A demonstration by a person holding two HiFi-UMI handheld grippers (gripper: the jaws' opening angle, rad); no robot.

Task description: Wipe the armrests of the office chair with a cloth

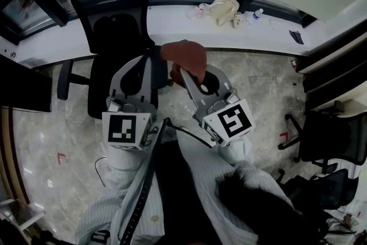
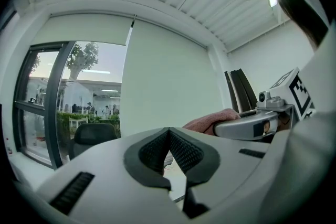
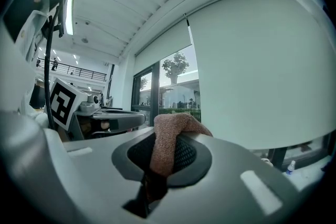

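Evidently wiping has not begun: the cloth [image 1: 186, 57] is held just in front of the office chair [image 1: 114, 26], pinched in the closed fingers of the right gripper [image 3: 164, 157]. Beside it, the left gripper [image 2: 169, 136] has its fingers shut on nothing. The next move is probably lowering the cloth onto an armrest [image 1: 63, 80]. Behind the chair, a pale bag [image 1: 223, 8] lies on the desk [image 1: 172, 26], contents unseen.

No legible text, labels or numbers anywhere.

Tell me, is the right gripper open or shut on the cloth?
Shut on the cloth: in the right gripper view, the jaws of the right gripper pinch the pink-brown fabric, whose top bunches above them.
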